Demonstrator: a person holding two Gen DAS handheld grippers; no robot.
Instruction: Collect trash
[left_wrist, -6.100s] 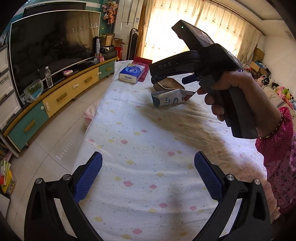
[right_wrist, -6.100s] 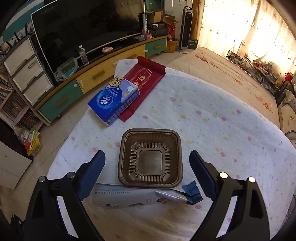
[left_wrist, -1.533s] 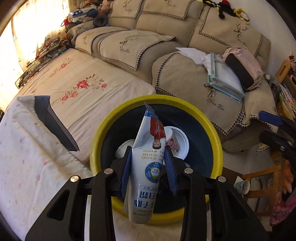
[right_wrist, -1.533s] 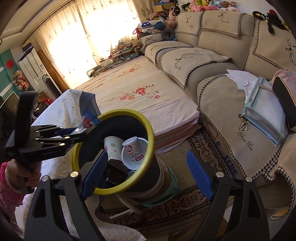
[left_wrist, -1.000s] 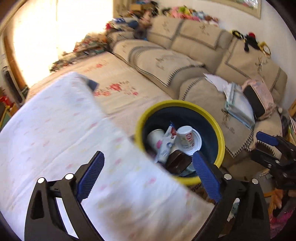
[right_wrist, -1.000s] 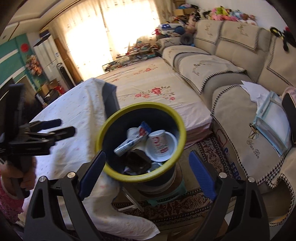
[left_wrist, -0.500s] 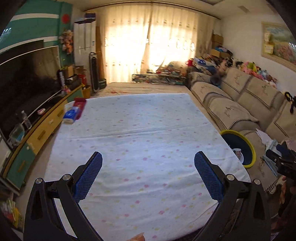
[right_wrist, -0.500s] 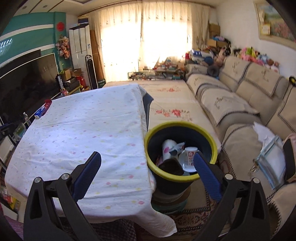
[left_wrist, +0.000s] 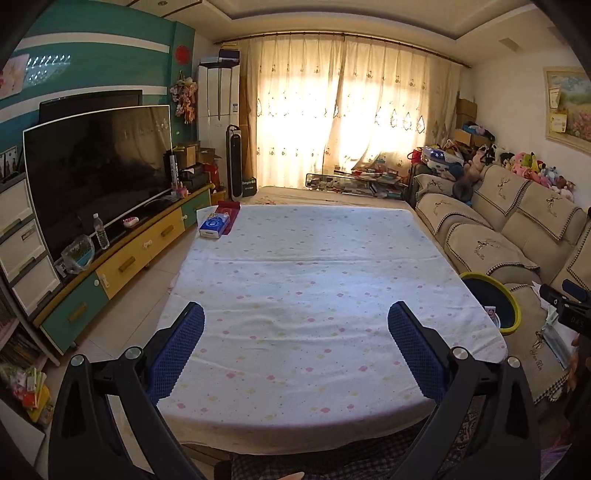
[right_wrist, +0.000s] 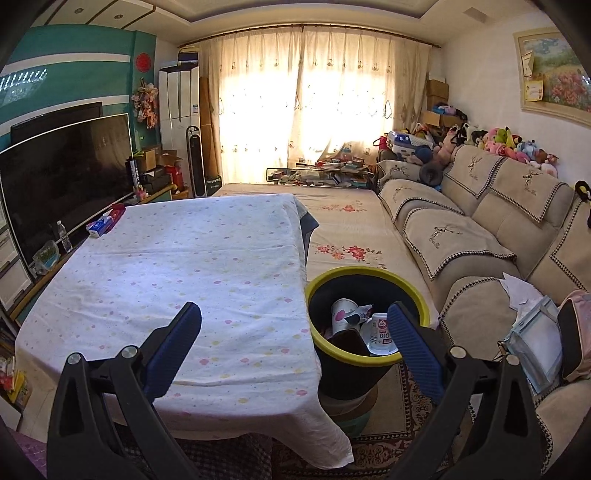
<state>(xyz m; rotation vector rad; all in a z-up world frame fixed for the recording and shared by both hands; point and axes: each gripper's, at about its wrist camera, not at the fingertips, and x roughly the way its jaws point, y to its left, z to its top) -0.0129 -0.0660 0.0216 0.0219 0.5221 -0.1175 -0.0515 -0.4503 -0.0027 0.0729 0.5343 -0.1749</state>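
Note:
A dark bin with a yellow rim (right_wrist: 369, 275) stands on the floor beside the table's right edge; it also shows in the left wrist view (left_wrist: 511, 299). Inside it lie a paper cup (right_wrist: 343, 312), a white lidded cup (right_wrist: 380, 330) and a dark brown tray (right_wrist: 349, 341). My left gripper (left_wrist: 295, 347) is open and empty above the table's near edge. My right gripper (right_wrist: 295, 343) is open and empty, held back above the table's near right corner and the bin. The right gripper also appears at the right edge of the left wrist view (left_wrist: 565, 304).
The table wears a white dotted cloth (left_wrist: 314, 288). A blue tissue pack (left_wrist: 214, 226) and a red packet (left_wrist: 228, 214) lie at its far left corner. A TV (left_wrist: 96, 170) on a yellow-green cabinet stands left; a beige sofa (right_wrist: 480, 229) stands right.
Since a second ago both grippers have pulled back from the bin. The left gripper let the white milk carton drop into the bin and has swung round to face the table.

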